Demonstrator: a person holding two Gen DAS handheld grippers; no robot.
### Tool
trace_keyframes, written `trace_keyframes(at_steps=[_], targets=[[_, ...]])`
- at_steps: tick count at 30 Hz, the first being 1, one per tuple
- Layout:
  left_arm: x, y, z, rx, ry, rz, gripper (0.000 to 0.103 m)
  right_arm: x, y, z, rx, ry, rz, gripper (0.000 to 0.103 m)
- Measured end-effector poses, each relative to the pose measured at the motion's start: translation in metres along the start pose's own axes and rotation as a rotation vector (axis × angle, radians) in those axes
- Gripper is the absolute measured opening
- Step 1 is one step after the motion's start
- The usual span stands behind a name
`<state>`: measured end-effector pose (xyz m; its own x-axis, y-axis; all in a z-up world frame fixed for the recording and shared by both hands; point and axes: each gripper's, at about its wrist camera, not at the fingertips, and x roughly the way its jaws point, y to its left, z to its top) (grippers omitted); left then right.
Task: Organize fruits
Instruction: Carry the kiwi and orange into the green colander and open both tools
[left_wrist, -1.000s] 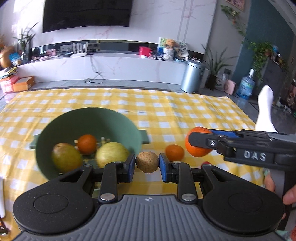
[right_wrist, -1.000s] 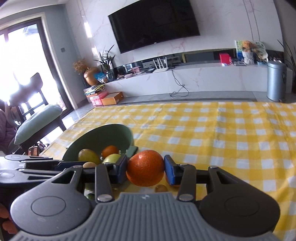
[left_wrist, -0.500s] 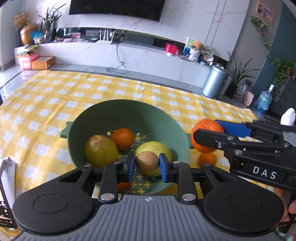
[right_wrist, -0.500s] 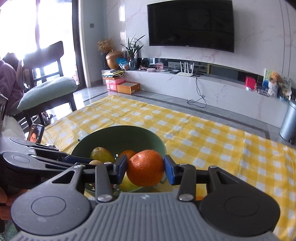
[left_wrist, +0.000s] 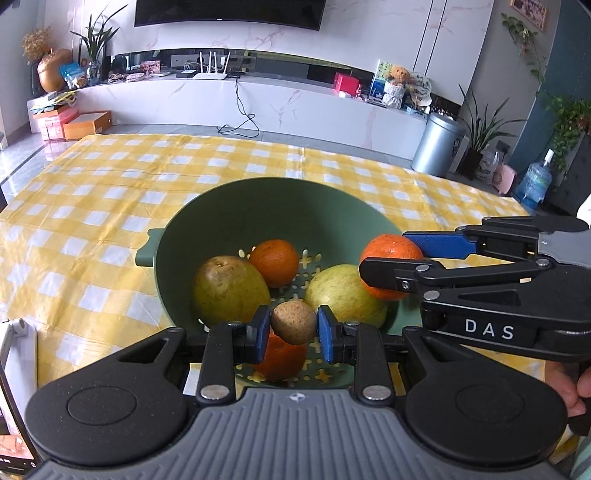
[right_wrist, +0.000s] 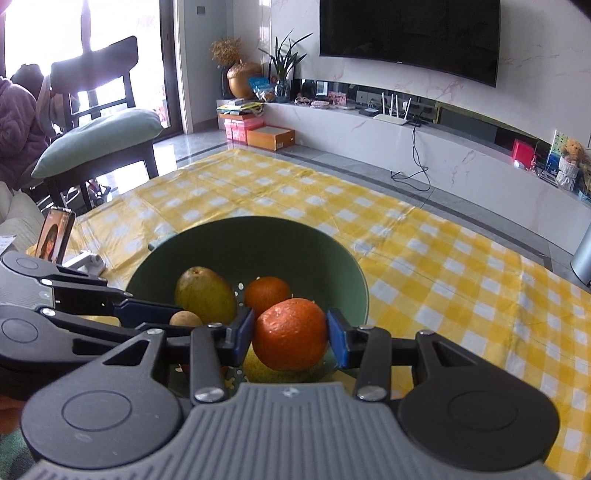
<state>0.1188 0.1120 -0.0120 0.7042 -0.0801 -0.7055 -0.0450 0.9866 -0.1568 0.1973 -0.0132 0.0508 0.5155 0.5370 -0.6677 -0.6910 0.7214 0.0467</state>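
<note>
A green strainer bowl (left_wrist: 258, 206) (right_wrist: 258, 240) sits on the yellow checked tablecloth. It holds a pear (left_wrist: 231, 288) (right_wrist: 205, 293), a small orange (left_wrist: 275, 262) (right_wrist: 266, 293), a yellow-green apple (left_wrist: 345, 295) and another orange (left_wrist: 280, 358) below my left fingers. My left gripper (left_wrist: 293, 328) is shut on a brown kiwi (left_wrist: 293, 321) (right_wrist: 185, 318) above the bowl. My right gripper (right_wrist: 290, 341) (left_wrist: 397, 258) is shut on a large orange (right_wrist: 290, 339) (left_wrist: 391, 258) over the bowl's right rim.
The checked tablecloth (left_wrist: 110, 192) spreads far around the bowl. A phone on a stand (right_wrist: 53, 234) is at the table's left edge. A chair with a cushion (right_wrist: 99, 136) stands beyond it. A TV wall and low shelf lie behind.
Both grippers lifted their fruits off the table and moved left to hover over the bowl. An orange left on the table is out of sight now.
</note>
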Motion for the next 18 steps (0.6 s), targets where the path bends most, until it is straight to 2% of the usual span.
trace_keyframes(at_steps=[9, 13, 15, 17, 18], targets=[[0.004, -0.002, -0.004, 0.042, 0.0, 0.019, 0.031, 0.008, 0.001, 0.004, -0.028, 0.015, 0.003, 0.041], [0.006, -0.004, -0.005, 0.054, -0.001, 0.023, 0.037, 0.014, -0.001, 0.01, -0.017, 0.025, 0.005, 0.041], [0.005, -0.004, -0.006, 0.057, -0.01, 0.009, 0.044, 0.016, -0.002, 0.013, -0.004, 0.03, 0.004, 0.042], [0.005, -0.004, -0.006, 0.057, -0.023, -0.002, 0.056, 0.018, -0.003, 0.016, 0.009, 0.038, 0.001, 0.042], [0.005, -0.004, -0.006, 0.059, -0.028, -0.002, 0.058, 0.019, -0.003, 0.016, 0.015, 0.04, 0.003, 0.042]])
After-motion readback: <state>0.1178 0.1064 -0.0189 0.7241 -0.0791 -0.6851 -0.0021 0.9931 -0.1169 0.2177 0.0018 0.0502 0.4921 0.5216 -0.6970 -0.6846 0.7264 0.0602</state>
